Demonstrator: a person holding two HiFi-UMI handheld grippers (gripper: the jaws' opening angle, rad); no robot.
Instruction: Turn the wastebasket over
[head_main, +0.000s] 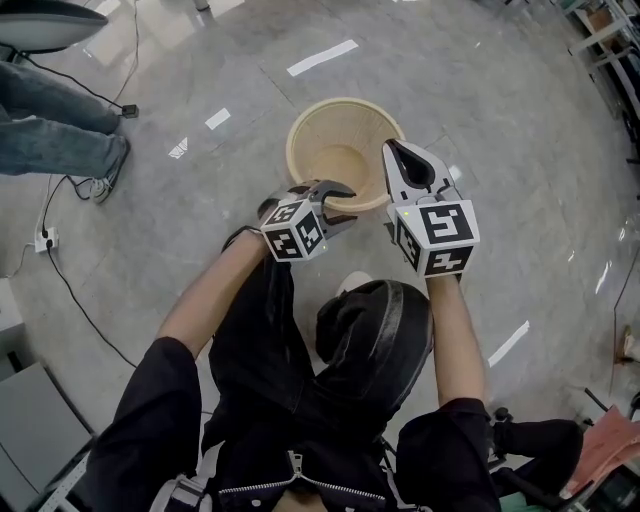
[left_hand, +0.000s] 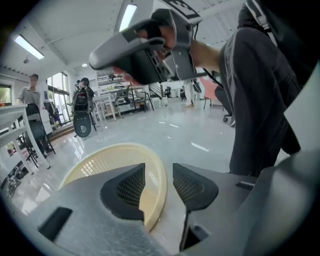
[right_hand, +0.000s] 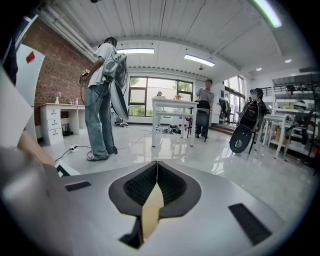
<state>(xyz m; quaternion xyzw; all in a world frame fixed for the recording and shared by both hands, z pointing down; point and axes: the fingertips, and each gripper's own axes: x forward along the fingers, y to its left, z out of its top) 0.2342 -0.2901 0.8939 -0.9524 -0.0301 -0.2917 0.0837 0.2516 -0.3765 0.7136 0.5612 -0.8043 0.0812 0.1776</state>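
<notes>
Grippers are both at the wastebasket (head_main: 338, 160), so you are in the taking-hold step. Nothing is turned yet.

Wastebasket: cream, mesh-walled, upright on the floor (head_main: 200, 70) just in front of you. Mouth is up, and the inside looks empty from the head view.

Right gripper (head_main: 392, 153): jaws together on the right-hand side of the rim. A cream strip of the wall is pinched between the pads. That hold is made.

Left gripper (head_main: 345, 203): jaws well apart and straddling the near rim, one pad inside the wall and one outside. Floor shows between the rim and the outer pad, so there is no grip yet.

Next move, as I judge it: close the left pads on the rim, then lift and roll both wrists together until the mouth faces the floor. The thin mesh wall looks likely to flex, so a shallow pinch could slip mid-turn. Seat the rim deep in the pads first.

Outward: a person in jeans (head_main: 50, 140) stands at the far left, with a power strip (head_main: 45, 240) on the floor near them. Both are well apart from the wastebasket.
</notes>
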